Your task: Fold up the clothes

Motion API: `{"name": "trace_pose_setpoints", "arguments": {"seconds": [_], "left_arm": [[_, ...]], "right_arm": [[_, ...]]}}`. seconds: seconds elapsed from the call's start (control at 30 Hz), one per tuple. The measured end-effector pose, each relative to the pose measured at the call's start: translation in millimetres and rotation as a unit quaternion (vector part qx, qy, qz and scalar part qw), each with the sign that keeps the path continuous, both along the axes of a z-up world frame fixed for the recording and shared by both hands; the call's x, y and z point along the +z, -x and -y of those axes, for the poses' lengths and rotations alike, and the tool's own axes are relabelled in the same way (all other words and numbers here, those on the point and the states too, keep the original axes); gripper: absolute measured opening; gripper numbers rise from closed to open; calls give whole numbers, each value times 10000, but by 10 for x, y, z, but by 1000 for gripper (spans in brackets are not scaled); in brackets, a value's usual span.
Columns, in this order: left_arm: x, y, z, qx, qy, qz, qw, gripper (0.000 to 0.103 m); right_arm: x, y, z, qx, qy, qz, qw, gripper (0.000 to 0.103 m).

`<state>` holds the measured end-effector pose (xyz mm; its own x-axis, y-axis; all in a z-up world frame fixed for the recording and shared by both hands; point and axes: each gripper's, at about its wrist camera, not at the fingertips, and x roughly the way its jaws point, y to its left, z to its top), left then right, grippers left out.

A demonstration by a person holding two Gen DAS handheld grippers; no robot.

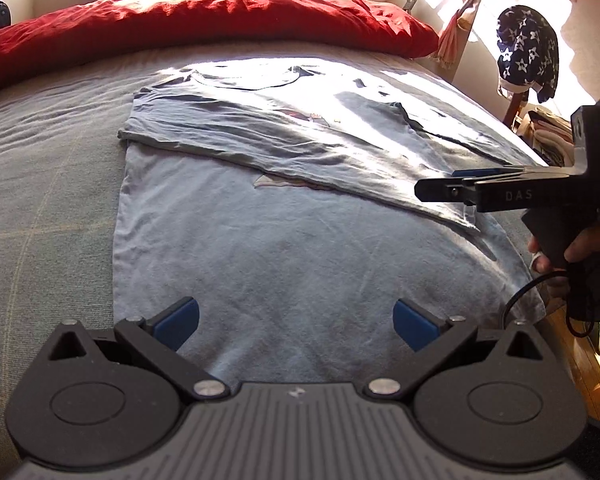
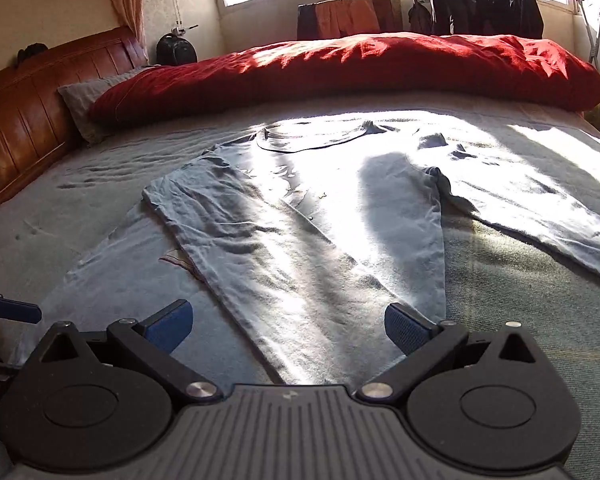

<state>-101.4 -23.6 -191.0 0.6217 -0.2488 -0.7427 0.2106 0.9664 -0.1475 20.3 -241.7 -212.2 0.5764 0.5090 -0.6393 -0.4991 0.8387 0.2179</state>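
The blue long-sleeved shirt [image 1: 284, 240] lies flat on the grey bed cover [image 1: 40, 208], collar toward the red duvet [image 1: 204, 20] and hem toward the cameras. One side panel with its sleeve is already folded across the body: it forms a diagonal band from the shoulder farthest from the wooden headboard [image 2: 24, 120], and its free edge partly covers the chest print. The other sleeve [image 2: 540, 216] is spread out on the cover, away from the headboard. The step in hand appears to be the side folds, with one done and one outstanding. The left gripper [image 1: 296, 320] hovers over the hem with its jaws wide apart and empty. The right gripper [image 2: 288, 322] hovers over the lower end of the folded band, jaws likewise apart and holding nothing. The next move probably calls for closing on the spread sleeve or its shoulder edge and carrying it across the body toward the headboard side.
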Motion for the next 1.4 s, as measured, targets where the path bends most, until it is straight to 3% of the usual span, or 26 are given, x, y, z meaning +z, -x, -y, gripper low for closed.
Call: {"name": "trace_pose_setpoints", "arguments": {"seconds": [0.07,0.2,0.33,0.47,0.6,0.73,0.93,1.4], "left_arm": [[-5,5,-13,36,-28,-15,10000,102],[-40,3,-81,175,-45,-36,9998,102],[-67,-34,-91,310,-91,-39,9995,102],[-52,30,-76,293,-94,-25,9995,102],[-22,132,-82,293,-107,-1,9995,102],[20,193,-61,360,-159,49,9992,102],[159,399,32,153,-151,255,9994,102],[310,843,111,136,-223,524,9983,102]], "right_arm": [[-128,-77,23,-48,4,-164,9999,103],[-28,67,82,-226,102,-29,9997,103],[90,188,3,139,-13,104,9998,103],[-70,233,-146,241,289,-112,9992,103],[-96,423,-147,364,555,55,9978,103],[-11,574,-94,430,220,-92,9988,103],[-148,779,-63,251,461,-250,9983,103],[-23,1276,192,130,94,-261,9995,103]]}}
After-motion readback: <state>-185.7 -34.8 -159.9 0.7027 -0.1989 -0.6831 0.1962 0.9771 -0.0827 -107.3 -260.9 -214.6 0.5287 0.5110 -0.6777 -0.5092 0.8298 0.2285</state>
